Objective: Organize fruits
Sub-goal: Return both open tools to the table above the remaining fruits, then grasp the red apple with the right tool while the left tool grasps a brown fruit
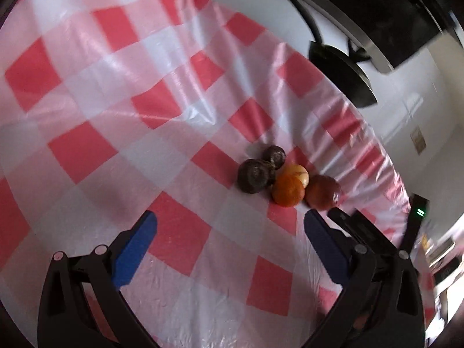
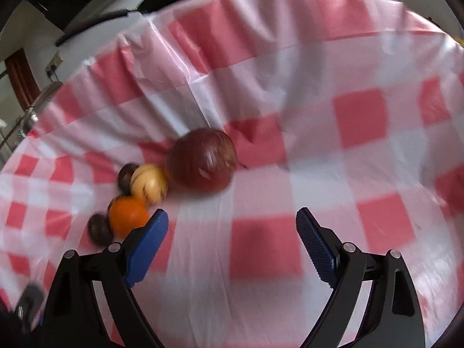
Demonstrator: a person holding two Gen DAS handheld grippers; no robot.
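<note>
Together on the desk we find a small cluster of fruits, pressed close and apparently touching. It holds a large dark-red apple (image 2: 201, 162), a pale yellow fruit with faint streaks (image 2: 149, 184), an orange (image 2: 129, 216) and two dark, wrinkled round fruits (image 1: 253, 175) (image 1: 275, 155). From the right wrist view the dark pair is mostly hidden behind the orange and the yellow fruit, and motion blur softens every surface there. We cannot identify the dark fruits by kind. The cluster lies near the draped edge of a red-and-white checked tablecloth (image 1: 87, 87). No container is visible.

We note the left tool (image 1: 230, 226) with its blue pads wide apart, holding nothing, just short of the cluster. The right tool (image 2: 232, 223) is likewise spread and bare, its left pad just beside the orange. A dark lamp-like object (image 1: 342, 78) beyond the desk is unclear.
</note>
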